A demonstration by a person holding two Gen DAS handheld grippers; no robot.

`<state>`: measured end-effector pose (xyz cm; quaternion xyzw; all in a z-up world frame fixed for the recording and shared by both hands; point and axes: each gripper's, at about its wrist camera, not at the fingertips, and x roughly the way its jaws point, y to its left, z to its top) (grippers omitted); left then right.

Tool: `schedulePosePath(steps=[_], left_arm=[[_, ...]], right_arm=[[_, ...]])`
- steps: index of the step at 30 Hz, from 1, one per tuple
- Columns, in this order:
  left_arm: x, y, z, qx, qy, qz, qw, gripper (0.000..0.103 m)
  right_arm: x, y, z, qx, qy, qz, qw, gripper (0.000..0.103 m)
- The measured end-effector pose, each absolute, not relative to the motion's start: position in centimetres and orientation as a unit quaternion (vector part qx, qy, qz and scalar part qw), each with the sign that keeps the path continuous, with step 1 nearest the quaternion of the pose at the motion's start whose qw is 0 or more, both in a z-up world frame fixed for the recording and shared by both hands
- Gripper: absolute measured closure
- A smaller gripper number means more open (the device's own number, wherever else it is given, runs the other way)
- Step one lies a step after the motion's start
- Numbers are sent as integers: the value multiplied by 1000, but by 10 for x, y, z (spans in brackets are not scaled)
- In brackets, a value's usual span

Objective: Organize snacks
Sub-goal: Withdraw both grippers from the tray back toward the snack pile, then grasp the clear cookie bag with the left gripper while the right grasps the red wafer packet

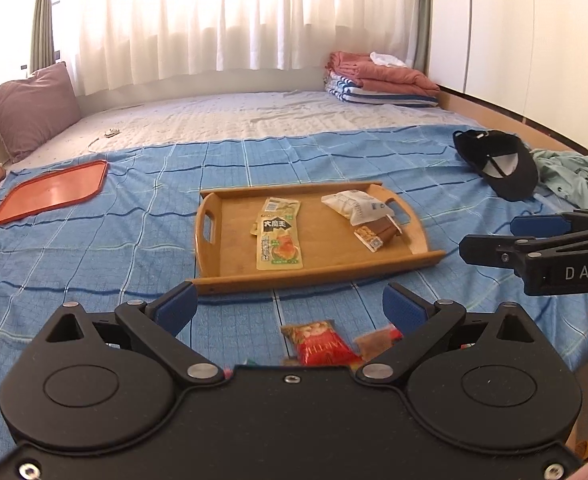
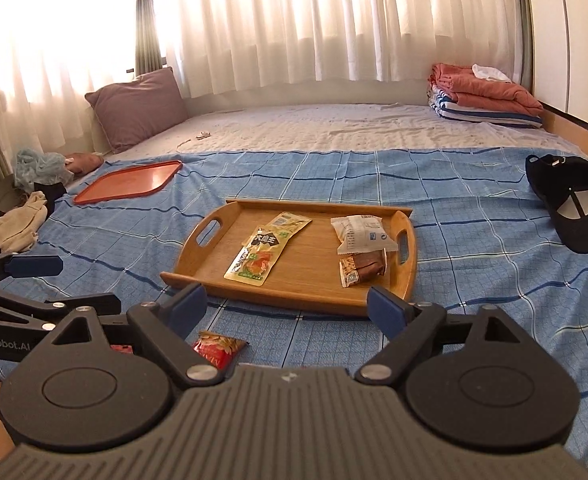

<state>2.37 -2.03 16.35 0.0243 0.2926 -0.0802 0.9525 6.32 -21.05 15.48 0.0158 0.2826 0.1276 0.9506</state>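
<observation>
A wooden tray (image 1: 317, 266) (image 2: 309, 288) lies on the blue checked bedspread. It holds a yellow-green snack sachet (image 1: 279, 248) (image 2: 256, 258), a second sachet behind it (image 1: 282, 205), a white wrapped packet (image 1: 355, 206) (image 2: 363, 234) and a brown wrapped snack (image 1: 377, 234) (image 2: 363, 268). A red snack packet (image 1: 317, 342) (image 2: 218, 350) and a brown one (image 1: 375, 342) lie on the spread in front of the tray. My left gripper (image 1: 290, 308) is open and empty above the red packet. My right gripper (image 2: 284, 306) is open and empty near the tray's front edge.
An orange tray (image 1: 52, 192) (image 2: 130, 182) lies at the far left. A black cap (image 1: 501, 164) (image 2: 573, 204) and a green garment (image 1: 577, 176) lie at the right. A purple pillow (image 1: 30, 108) and folded blankets (image 1: 377, 78) sit at the back. Clothes (image 2: 10, 224) lie at the left.
</observation>
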Motion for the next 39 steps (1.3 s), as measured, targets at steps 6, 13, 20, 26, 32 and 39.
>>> schedulePosePath(steps=[6,13,20,26,32,39], left_arm=[[2,-16,147,26,293,-80,952,2],[-8,-1,104,3,324,-66,944,2],[-1,8,65,-1,335,-29,942,2],[4,15,41,13,329,4,944,6],[9,33,22,-12,339,25,940,21],[20,38,17,-33,339,20,940,31]], right_arm=[[44,-215,147,19,282,117,952,9],[32,-215,114,23,290,94,952,9],[31,-210,73,16,299,66,952,9],[33,-204,43,8,313,45,949,9],[35,-201,23,7,323,29,946,9],[39,-193,8,-6,329,23,944,9]])
